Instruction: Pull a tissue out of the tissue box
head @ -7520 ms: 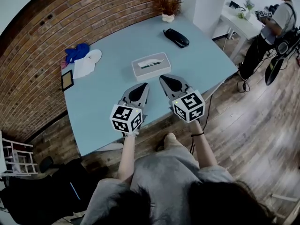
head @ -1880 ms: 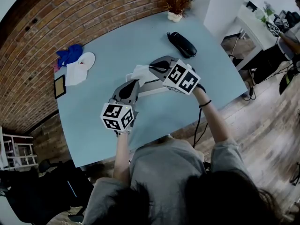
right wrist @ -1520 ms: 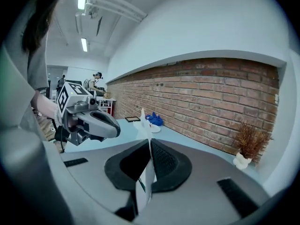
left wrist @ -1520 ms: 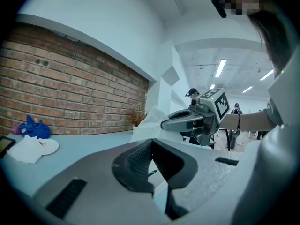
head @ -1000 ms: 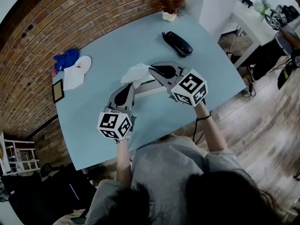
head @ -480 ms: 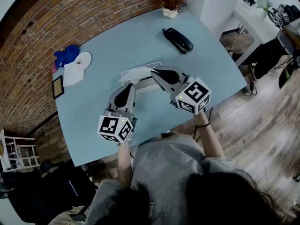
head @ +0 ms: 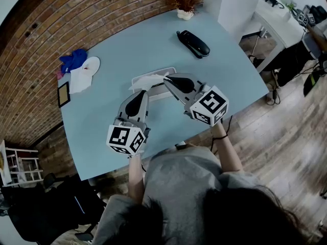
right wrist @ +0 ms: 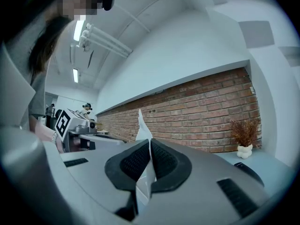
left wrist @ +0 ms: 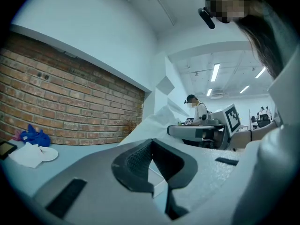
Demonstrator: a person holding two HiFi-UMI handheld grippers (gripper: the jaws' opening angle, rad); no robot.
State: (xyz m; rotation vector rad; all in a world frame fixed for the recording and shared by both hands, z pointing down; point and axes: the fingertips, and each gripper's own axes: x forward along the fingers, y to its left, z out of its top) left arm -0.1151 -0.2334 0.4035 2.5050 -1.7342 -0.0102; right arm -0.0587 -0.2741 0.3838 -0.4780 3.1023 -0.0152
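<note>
In the head view, the tissue [head: 144, 80] is seen lying over the left part of the box [head: 159, 71]. Its right end is led to the tips of the right gripper [head: 166, 79], and the left gripper [head: 143, 92] is held just off the box's near-left edge. In the left gripper view, the jaws are seen drawn together with nothing held, and the tissue rises just beyond them, slightly to the right. In the right gripper view, the jaws are clamped on the tissue, which runs lengthwise up between the pads, so a pull up and to the near right is judged to be what frees it.

Tissue [head: 144, 81] now in right gripper [head: 166, 78]
</note>
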